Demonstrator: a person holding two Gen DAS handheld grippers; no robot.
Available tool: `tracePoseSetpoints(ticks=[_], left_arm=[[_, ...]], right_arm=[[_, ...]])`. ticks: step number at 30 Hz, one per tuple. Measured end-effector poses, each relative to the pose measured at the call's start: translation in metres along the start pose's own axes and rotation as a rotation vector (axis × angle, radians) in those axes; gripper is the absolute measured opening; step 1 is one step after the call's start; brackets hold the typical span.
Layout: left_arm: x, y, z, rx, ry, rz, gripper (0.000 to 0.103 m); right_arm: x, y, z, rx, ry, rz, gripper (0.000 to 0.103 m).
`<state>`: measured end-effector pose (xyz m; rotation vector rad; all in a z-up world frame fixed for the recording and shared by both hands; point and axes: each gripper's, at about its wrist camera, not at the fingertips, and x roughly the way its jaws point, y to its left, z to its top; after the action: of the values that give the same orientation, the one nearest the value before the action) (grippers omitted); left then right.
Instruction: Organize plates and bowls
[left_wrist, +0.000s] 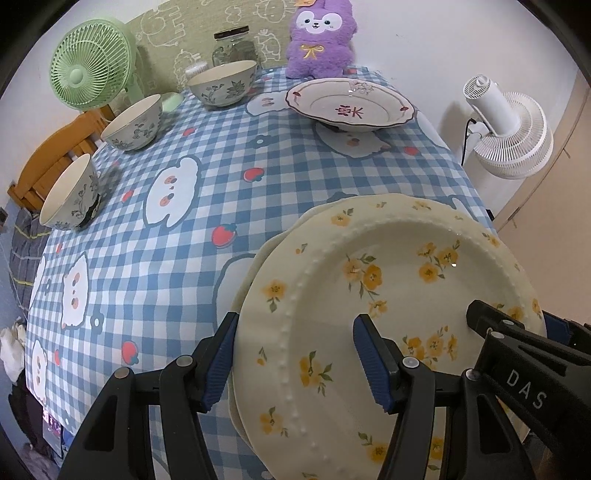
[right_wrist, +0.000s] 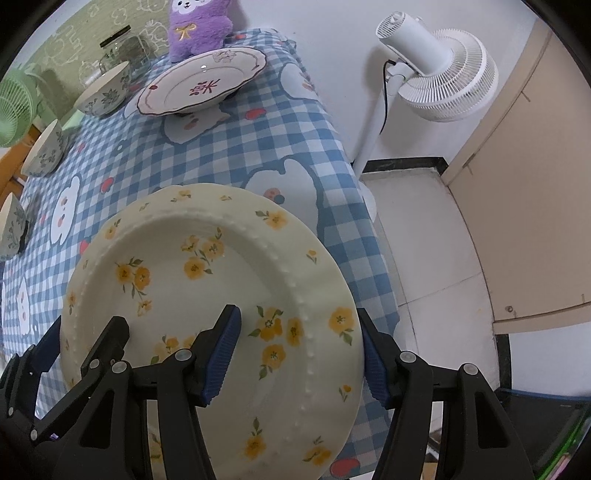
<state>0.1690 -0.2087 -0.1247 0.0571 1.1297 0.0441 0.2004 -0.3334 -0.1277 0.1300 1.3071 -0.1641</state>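
Plate (left_wrist: 388, 314) fills lower right of left view, left tool (left_wrist: 295, 363) straddling its rim, grip unclear. Right view: plate (right_wrist: 207, 295) lower centre, right tool (right_wrist: 301, 356) likewise. Uneven lift could tip it onto the bench (right_wrist: 258, 147).

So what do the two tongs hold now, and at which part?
Both straddle the yellow-flowered plate at opposite rims: left tongs, right tongs. Pressing contact cannot be told.
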Motion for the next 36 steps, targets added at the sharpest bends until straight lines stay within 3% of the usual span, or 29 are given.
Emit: tracePoseSetpoints(ticks=[7,17,23,29,36], left_arm=[[0.003,-0.008,-0.002,0.019,0.001,0.012,0.065],[0.006,-0.013,-0.002,0.039,0.002,0.012,0.078],[0.006,-0.011,-0.001,0.035,0.038,-0.008,0.078],[-0.01,-0.02,-0.002,0.098,-0.005,0.048,0.088],[-0.005,-0.014,-0.002,0.078,0.016,0.046,0.088]], right_arm=[[0.004,-0.006,-0.002,0.026,0.005,0.024,0.065],[0.005,-0.01,-0.002,0.027,0.012,0.047,0.066],[0.005,-0.009,-0.001,0.02,0.02,0.052,0.066],[0.008,-0.002,-0.001,0.003,0.022,0.044,0.066],[0.01,0.01,0.001,-0.028,0.018,0.03,0.071]])
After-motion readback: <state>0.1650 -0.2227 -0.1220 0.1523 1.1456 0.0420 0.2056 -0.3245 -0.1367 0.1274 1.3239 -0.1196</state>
